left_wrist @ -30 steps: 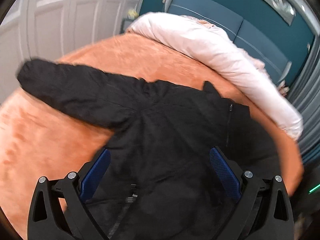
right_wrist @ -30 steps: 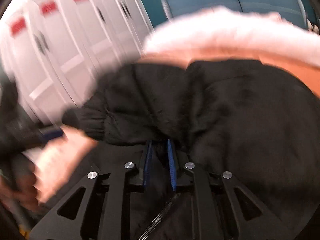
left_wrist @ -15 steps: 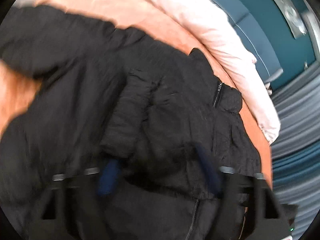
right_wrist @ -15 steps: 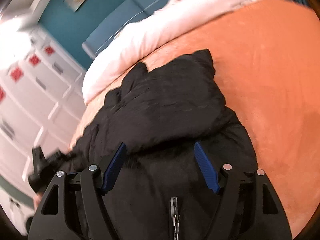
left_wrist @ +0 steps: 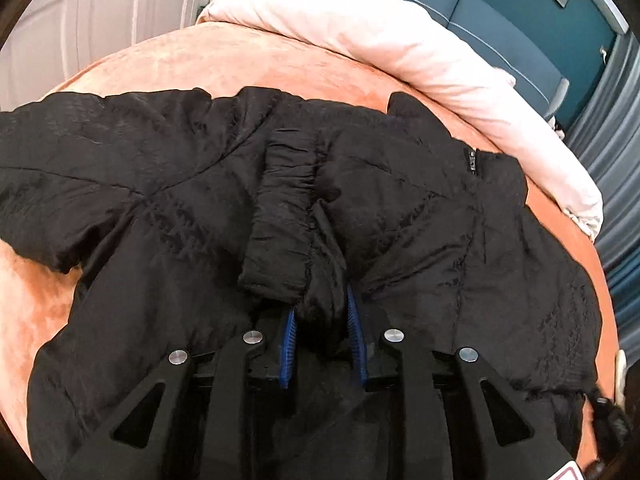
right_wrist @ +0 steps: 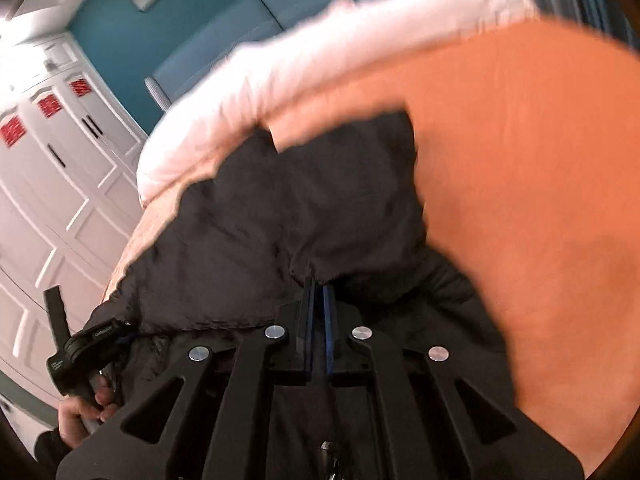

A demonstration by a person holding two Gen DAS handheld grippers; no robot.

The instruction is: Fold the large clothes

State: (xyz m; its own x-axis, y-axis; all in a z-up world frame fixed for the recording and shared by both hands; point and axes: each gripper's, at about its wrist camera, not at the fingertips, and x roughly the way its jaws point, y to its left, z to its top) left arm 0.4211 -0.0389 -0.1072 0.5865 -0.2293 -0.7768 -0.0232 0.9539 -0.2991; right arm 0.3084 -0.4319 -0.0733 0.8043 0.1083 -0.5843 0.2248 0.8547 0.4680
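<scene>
Lying spread on the orange bed (left_wrist: 280,56), the black jacket (left_wrist: 440,240) is pinched by both the left gripper (left_wrist: 322,316) and right gripper (right_wrist: 318,300).

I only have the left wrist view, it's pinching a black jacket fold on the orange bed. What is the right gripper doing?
Observer: The right gripper is shut on the black jacket too, its blue fingers almost together.
Operator: Which part of the jacket?
Observer: An edge on the side next to bare orange bedspread; that view is blurred.
Operator: Anything else there?
Observer: The left gripper's handle and the hand holding it show at lower left.
</scene>
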